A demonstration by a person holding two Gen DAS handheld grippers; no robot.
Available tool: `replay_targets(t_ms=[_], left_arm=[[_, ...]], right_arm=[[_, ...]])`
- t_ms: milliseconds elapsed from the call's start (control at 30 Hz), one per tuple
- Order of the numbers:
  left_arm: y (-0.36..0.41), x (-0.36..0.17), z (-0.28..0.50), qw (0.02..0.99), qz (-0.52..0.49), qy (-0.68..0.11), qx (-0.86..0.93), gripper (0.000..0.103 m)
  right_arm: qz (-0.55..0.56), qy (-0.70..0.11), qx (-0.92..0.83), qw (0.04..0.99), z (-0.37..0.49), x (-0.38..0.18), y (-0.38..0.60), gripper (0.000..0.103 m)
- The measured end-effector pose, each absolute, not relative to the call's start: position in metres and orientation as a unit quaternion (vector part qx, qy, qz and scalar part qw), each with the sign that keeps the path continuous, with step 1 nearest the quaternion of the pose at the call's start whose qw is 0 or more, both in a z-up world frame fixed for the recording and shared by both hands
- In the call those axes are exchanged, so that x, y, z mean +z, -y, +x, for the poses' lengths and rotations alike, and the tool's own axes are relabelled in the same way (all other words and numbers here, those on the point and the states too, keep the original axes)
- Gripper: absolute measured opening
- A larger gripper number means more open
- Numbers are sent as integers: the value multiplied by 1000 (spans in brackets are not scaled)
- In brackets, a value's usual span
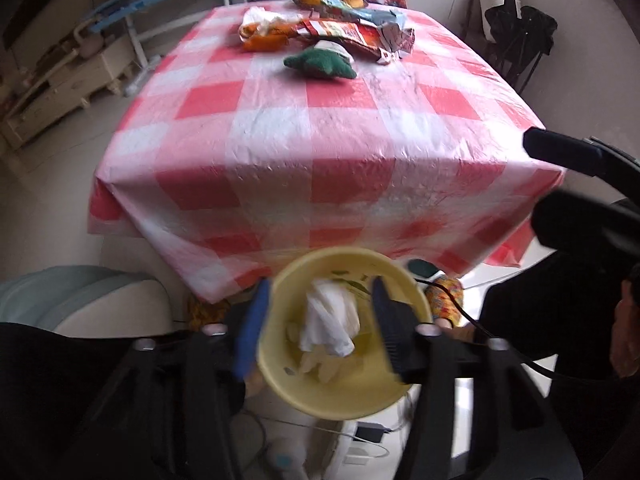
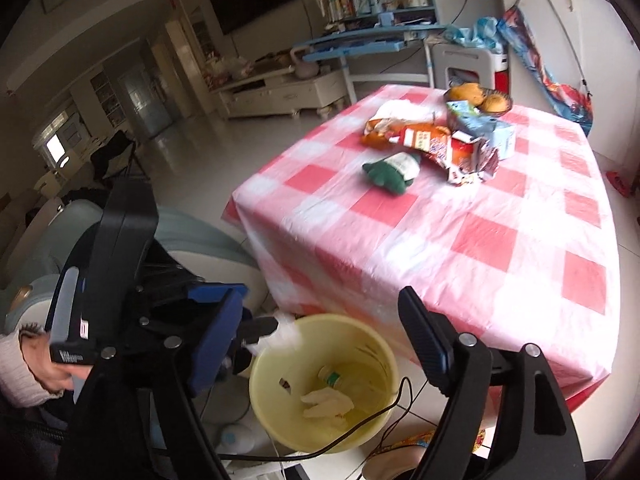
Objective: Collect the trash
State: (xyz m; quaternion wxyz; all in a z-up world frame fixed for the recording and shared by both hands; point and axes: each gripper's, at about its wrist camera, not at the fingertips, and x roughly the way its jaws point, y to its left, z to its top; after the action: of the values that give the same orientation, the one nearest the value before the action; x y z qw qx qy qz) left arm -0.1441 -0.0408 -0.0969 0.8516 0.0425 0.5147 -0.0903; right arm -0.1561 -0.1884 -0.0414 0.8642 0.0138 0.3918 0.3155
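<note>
A yellow bin (image 1: 340,400) (image 2: 280,420) stands on the floor at the near edge of the checked table (image 1: 320,140) (image 2: 500,240). My left gripper (image 1: 320,284) is open above it. A white crumpled tissue (image 1: 330,320) hangs between the fingers, clear of both pads. In the right wrist view that tissue (image 2: 289,332) is a white blur at the bin's rim. My right gripper (image 2: 320,296) is open beside the bin with nothing in it. Red snack wrappers (image 1: 352,36) (image 2: 432,140) and a pale blue wrapper (image 1: 368,14) (image 2: 486,130) lie at the table's far end.
A green plush toy (image 1: 320,64) (image 2: 390,172) and a basket of fruit (image 2: 480,98) also sit on the table. The bin holds white scraps and a small bottle (image 2: 332,378). A black cable (image 2: 380,412) crosses its rim. A pale armchair (image 1: 80,292) stands left.
</note>
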Motion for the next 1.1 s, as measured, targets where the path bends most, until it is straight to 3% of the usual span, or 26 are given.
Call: replay_targets(t_ms=[100, 267, 1100], left_arm=[[35, -86, -145, 873, 40, -482, -62, 75], [14, -71, -140, 903, 28, -430, 13, 85], [3, -63, -139, 918, 8, -394, 51, 86]], right_arm=[[20, -386, 303, 871, -151, -42, 190, 81], [22, -381, 292, 877, -153, -41, 192, 82], [-8, -380, 289, 878, -158, -46, 181, 83]])
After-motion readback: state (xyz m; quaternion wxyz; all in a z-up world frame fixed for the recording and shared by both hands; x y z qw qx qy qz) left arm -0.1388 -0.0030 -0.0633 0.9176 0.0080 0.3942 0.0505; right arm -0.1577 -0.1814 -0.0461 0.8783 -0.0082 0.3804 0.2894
